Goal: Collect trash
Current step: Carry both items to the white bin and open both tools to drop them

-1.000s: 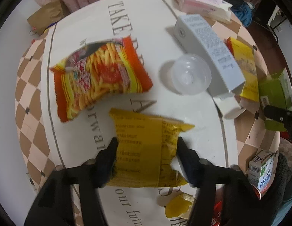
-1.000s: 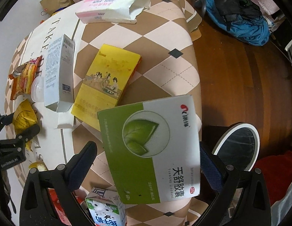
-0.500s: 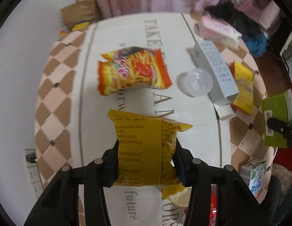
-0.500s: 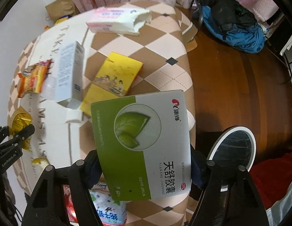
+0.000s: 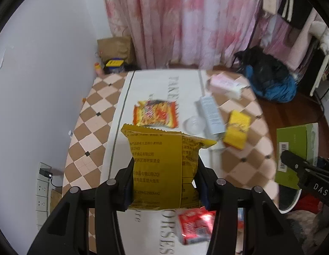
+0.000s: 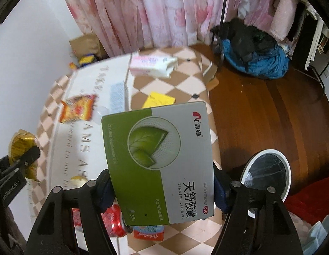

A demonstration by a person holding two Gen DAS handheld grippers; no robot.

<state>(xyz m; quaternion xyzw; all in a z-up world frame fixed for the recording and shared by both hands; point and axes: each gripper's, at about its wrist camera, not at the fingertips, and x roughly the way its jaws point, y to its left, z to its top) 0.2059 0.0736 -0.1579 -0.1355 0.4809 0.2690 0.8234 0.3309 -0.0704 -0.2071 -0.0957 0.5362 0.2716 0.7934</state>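
Observation:
A yellow snack bag (image 5: 162, 159) hangs well above the table, and my left gripper (image 5: 165, 170) is shut on its two sides. My right gripper (image 6: 162, 182) grips a green and grey medicine box (image 6: 162, 148) by its edges, its jaws still closing a little with the pads pressed on the box. The box is also lifted off the table. A white-rimmed round bin (image 6: 266, 174) with a dark liner stands on the wooden floor, below and to the right of the box. In the left wrist view, the green box (image 5: 296, 144) shows at the right edge.
On the checked tablecloth (image 5: 90, 131) lie an orange noodle pack (image 5: 156, 114), a clear cup (image 5: 194, 124), a white carton (image 5: 211, 112), a yellow box (image 5: 236, 129), a pink box (image 5: 226, 84) and a red packet (image 5: 194, 225). A red can (image 6: 113, 221) sits at the near edge.
Both grippers rose off the table with their items and tilted up toward the curtain. The right jaws went from wide around the green box to pressing on it.

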